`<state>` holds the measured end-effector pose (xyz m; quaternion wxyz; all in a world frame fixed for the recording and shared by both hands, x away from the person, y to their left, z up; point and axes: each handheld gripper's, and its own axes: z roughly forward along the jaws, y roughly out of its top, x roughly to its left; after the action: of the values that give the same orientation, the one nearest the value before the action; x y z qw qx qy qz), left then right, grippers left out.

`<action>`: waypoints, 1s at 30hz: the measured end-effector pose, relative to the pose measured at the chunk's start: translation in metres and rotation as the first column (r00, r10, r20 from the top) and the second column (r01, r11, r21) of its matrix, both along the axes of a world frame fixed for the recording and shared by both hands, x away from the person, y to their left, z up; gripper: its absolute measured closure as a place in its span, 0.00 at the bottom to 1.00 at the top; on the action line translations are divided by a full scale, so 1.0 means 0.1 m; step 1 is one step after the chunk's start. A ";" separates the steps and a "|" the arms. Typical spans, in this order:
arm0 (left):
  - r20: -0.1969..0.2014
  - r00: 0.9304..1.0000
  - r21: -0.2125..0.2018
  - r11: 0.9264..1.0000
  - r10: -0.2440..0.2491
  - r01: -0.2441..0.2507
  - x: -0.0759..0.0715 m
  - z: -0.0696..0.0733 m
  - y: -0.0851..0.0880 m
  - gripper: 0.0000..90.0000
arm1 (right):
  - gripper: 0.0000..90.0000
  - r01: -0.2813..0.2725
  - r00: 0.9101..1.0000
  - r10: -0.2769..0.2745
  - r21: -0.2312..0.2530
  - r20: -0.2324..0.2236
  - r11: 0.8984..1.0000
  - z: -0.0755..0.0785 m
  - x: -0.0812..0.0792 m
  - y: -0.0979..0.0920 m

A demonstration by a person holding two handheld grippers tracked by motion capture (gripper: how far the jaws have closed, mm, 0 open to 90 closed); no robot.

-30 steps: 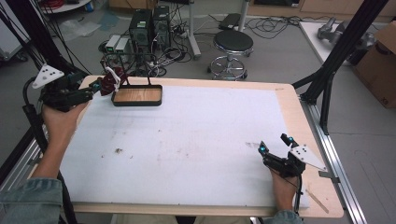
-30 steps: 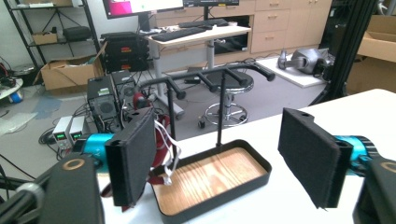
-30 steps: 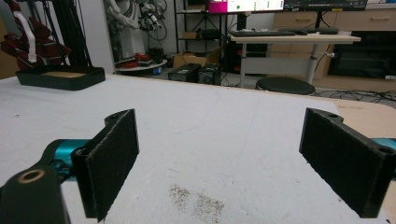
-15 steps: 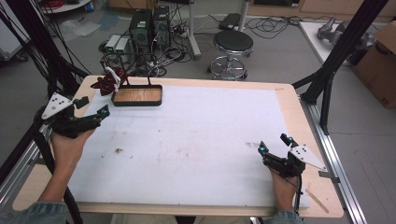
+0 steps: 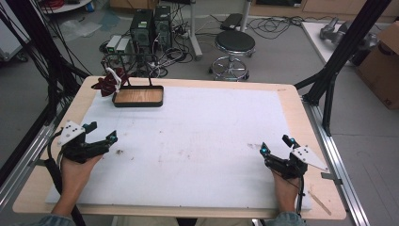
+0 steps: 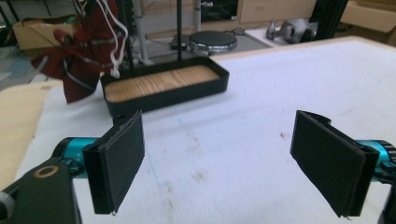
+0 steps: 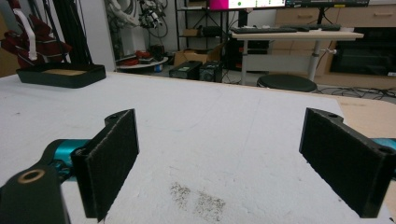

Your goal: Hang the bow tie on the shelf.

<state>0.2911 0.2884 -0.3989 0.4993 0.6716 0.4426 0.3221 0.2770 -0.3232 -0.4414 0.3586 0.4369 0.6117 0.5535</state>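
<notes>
A black tray with a wooden floor sits at the table's far left, with thin black uprights rising from it. A dark red cloth-like thing with a white strap hangs at the tray's left end. My left gripper hovers open and empty near the front left, well short of the tray. In the left gripper view its pads frame the tray and the red thing. At the front right my right gripper is open and holds nothing; its view shows the tray far off.
A white mat covers most of the wooden table, with small dark specks. Behind the table stand a round stool and computer towers. Black frame posts flank the table; a cardboard box is far right.
My left gripper has drawn back from the red thing at the tray toward the table's front left, open and empty. The red thing stays by the tray. The right gripper has not moved.
</notes>
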 end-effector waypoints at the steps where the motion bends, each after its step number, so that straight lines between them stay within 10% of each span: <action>1: -0.005 1.000 0.008 1.000 0.004 -0.004 -0.02 -0.04 -0.01 0.20 | 0.12 -0.001 1.000 0.001 -0.003 0.004 1.000 0.00 0.00 0.00; 30: -0.114 0.993 0.042 0.999 0.011 -0.007 -0.10 -0.47 -0.14 0.19 | 0.12 -0.007 1.000 0.007 -0.007 -0.006 1.000 0.00 0.01 0.01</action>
<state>0.2810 0.2749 -0.4455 0.4574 0.6973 0.4667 0.2946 0.2778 -0.3222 -0.4416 0.3565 0.4352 0.6163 0.5510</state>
